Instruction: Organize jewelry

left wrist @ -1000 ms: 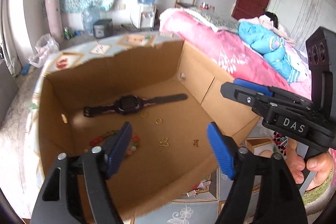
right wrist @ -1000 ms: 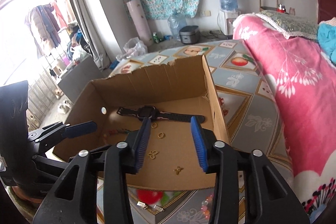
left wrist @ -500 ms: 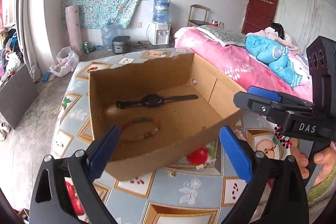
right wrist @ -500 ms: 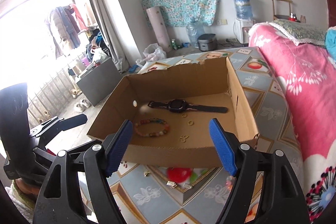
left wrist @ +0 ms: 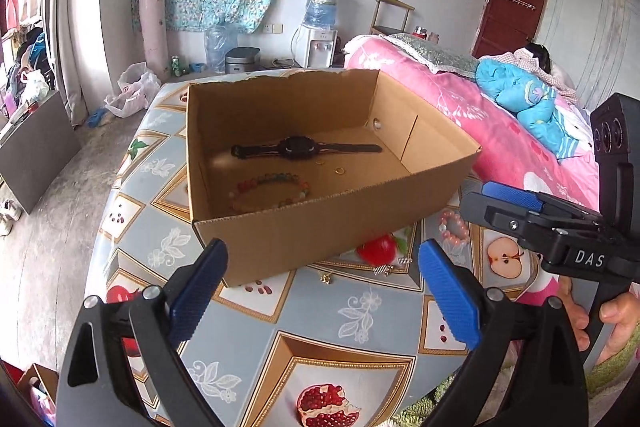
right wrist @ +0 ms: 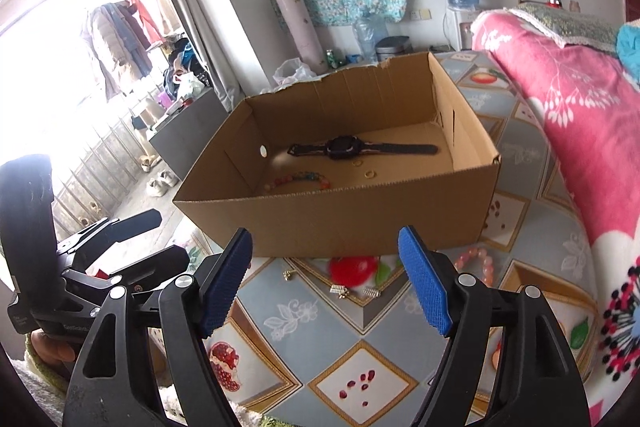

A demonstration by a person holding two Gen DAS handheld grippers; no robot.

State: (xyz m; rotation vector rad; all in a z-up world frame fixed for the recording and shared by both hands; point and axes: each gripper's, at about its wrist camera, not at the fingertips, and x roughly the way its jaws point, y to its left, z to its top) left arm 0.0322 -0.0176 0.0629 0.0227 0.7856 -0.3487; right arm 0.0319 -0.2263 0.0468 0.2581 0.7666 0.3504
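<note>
Worktop (left wrist: 280, 311): round, covered in a fruit-patterned cloth; carries all items.
Cardboard box (left wrist: 320, 227): open-topped, mid-worktop. Holds a black wristwatch (left wrist: 298, 147), a multicoloured bead bracelet (left wrist: 272, 187) and small gold rings (left wrist: 340, 170).
Loose pieces on the cloth just before the box: pink bead bracelet (right wrist: 476, 263), silver clips (right wrist: 340, 290), a small gold charm (right wrist: 287, 274).
Step, as judged: between placements; the next move calls for lowering onto a loose piece, jaws straddling it.
Left hand-held gripper (left wrist: 324, 295): tilted down towards the box front, jaws wide apart, nothing between them.
Right hand-held gripper (right wrist: 326, 281): same tilt, jaws spread and empty, over the clips.
</note>
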